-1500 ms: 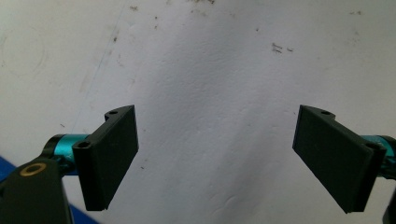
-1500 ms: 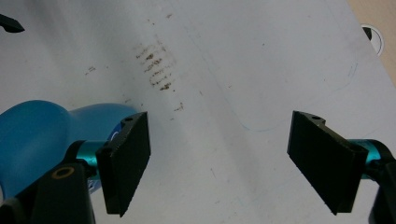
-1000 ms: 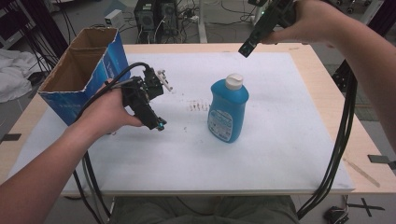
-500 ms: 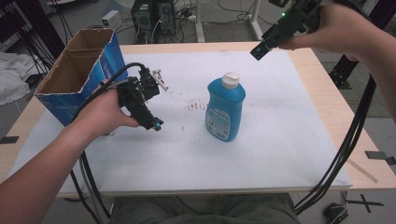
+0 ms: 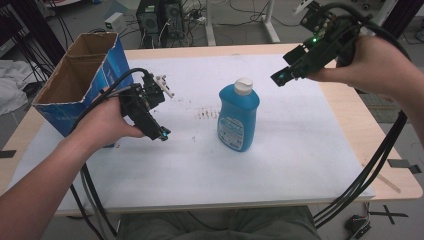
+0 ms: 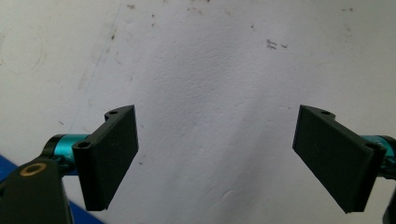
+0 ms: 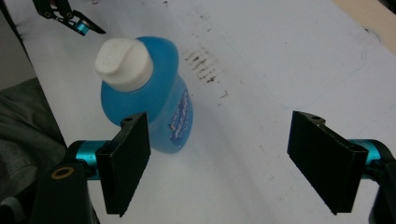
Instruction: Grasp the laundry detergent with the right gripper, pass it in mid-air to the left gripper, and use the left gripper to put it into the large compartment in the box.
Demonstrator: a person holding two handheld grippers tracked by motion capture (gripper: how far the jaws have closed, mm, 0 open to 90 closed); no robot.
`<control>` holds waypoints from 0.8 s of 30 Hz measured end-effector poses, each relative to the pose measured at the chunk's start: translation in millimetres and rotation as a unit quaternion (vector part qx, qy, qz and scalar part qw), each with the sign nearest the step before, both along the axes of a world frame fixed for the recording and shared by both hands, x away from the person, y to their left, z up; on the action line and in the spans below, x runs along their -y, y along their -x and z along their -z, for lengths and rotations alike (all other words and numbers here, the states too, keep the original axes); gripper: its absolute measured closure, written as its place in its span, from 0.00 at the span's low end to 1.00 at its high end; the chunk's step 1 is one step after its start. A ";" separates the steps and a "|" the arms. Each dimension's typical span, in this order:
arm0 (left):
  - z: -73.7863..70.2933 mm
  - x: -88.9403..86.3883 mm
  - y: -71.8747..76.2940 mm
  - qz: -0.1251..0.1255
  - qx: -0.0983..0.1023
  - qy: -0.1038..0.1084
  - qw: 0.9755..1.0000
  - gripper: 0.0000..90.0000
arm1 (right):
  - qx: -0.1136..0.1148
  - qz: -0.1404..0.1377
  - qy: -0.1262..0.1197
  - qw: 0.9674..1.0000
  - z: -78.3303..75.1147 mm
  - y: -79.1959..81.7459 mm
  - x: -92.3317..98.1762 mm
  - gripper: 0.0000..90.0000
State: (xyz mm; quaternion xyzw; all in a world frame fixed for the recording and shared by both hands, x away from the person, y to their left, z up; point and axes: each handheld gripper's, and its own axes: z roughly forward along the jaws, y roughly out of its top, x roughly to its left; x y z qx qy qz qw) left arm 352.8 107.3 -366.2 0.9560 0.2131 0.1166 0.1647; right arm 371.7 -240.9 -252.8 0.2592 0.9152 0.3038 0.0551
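The right gripper (image 5: 281, 77) hangs in the upper right of the high view, held up off the table by a hand (image 5: 372, 62) that comes in from the right edge, its black body slanting down and to the left toward the middle of the frame. Its jaws stand wide apart with nothing between them; in the right gripper view (image 7: 219, 163) the two black pads (image 7: 126, 165) rise from the bottom corners with bare white table cover showing in the gap. The blue bottle (image 5: 238, 117) stands upright near the centre of the high view on the white table cover (image 5: 280, 160), its white cap (image 5: 243, 86) on top and a label facing the lower edge of the frame. It is apart from both grippers. In the right gripper view the blue bottle (image 7: 154, 98) sits in the upper left, partly behind the left pad, not in the gap. The left gripper (image 5: 161, 134) is in the left middle of the high view, held low over the table cover and pointing toward the lower right, with its jaws also spread wide and empty, as the left gripper view (image 6: 215, 158) shows over bare cover. A blue cardboard box (image 5: 80, 85), open at the top, stands in the upper left of the high view, just behind the left hand (image 5: 102, 120).
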 end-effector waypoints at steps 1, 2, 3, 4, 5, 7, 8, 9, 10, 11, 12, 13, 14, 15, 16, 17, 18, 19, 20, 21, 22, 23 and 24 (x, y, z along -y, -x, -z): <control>0.0 0.0 0.0 0.000 0.000 0.000 1.000 0.16 | 0.000 0.000 0.000 1.000 0.0 0.0 0.0 0.23; 0.1 0.0 0.0 0.000 0.001 0.001 1.000 0.16 | 0.001 0.000 -0.001 1.000 2.6 3.3 0.0 0.23; -0.3 0.0 -0.2 0.000 0.000 0.000 1.000 0.16 | 0.003 0.001 -0.007 1.000 8.0 10.0 -0.4 0.23; -0.2 0.0 -0.3 0.000 0.000 0.000 1.000 0.16 | 0.003 0.001 -0.007 1.000 8.0 10.0 -0.4 0.23; -0.4 0.0 -0.3 0.000 -0.001 -0.001 1.000 0.16 | 0.004 0.002 -0.009 1.000 10.7 13.2 -0.6 0.23; -0.7 -0.2 -0.4 0.001 0.000 -0.001 1.000 0.16 | 0.006 0.004 -0.015 1.000 16.0 19.6 -1.3 0.23; -0.7 -0.2 -0.2 0.001 0.000 0.000 1.000 0.16 | 0.007 0.004 -0.019 1.000 18.6 22.5 -1.8 0.23; -0.8 -0.2 -0.1 0.001 0.000 0.000 1.000 0.16 | 0.009 0.005 -0.021 1.000 20.9 25.8 -2.5 0.23; -1.2 -0.2 0.3 0.000 0.000 0.000 1.000 0.16 | 0.010 0.002 -0.025 1.000 25.9 31.3 -4.4 0.23; -1.2 -0.2 0.3 0.000 0.000 0.000 1.000 0.16 | 0.010 0.002 -0.025 1.000 25.9 31.3 -4.4 0.23; -1.2 -0.2 0.3 0.000 0.000 0.000 1.000 0.16 | 0.009 0.002 -0.025 1.000 28.6 33.8 -5.6 0.23; -1.7 -0.3 0.3 0.000 0.001 0.001 1.000 0.16 | 0.009 0.002 -0.025 1.000 28.6 33.8 -5.6 0.23; -2.1 -0.7 0.2 0.001 0.001 0.001 1.000 0.16 | 0.009 0.005 -0.026 1.000 36.5 39.9 -8.6 0.23; -2.1 -0.7 0.2 0.001 0.001 0.001 1.000 0.16 | 0.009 0.005 -0.026 1.000 36.5 39.9 -8.6 0.23; -2.4 -0.8 0.4 0.001 0.002 0.002 1.000 0.16 | 0.004 0.007 -0.032 0.999 42.7 43.5 -10.9 0.23; -2.4 -0.8 0.4 0.001 0.002 0.002 1.000 0.16 | 0.004 0.007 -0.032 0.999 42.7 43.5 -10.9 0.23; -3.1 -0.9 0.2 0.002 0.003 0.001 1.000 0.16 | 0.004 0.009 -0.038 0.999 48.3 47.2 -13.4 0.23; -3.1 -0.9 0.2 0.002 0.003 0.001 1.000 0.16 | 0.004 0.009 -0.038 0.999 48.3 47.2 -13.4 0.23; -3.2 -1.0 0.3 0.002 0.003 0.002 1.000 0.16 | 0.006 0.008 -0.040 0.999 51.1 48.4 -14.4 0.23; -4.1 -1.1 0.1 0.002 0.003 0.001 1.000 0.16 | 0.008 0.013 -0.047 0.999 56.1 50.8 -17.1 0.23; -4.5 -1.2 0.3 0.001 0.003 0.002 1.000 0.16 | 0.009 0.014 -0.048 0.999 58.3 51.4 -18.4 0.23; -4.5 -1.2 0.3 0.001 0.003 0.002 1.000 0.16 | 0.009 0.014 -0.048 0.999 58.3 51.4 -18.4 0.23; -5.1 -1.5 0.1 0.001 0.005 0.002 1.000 0.16 | 0.010 0.018 -0.049 0.999 62.8 52.6 -22.1 0.23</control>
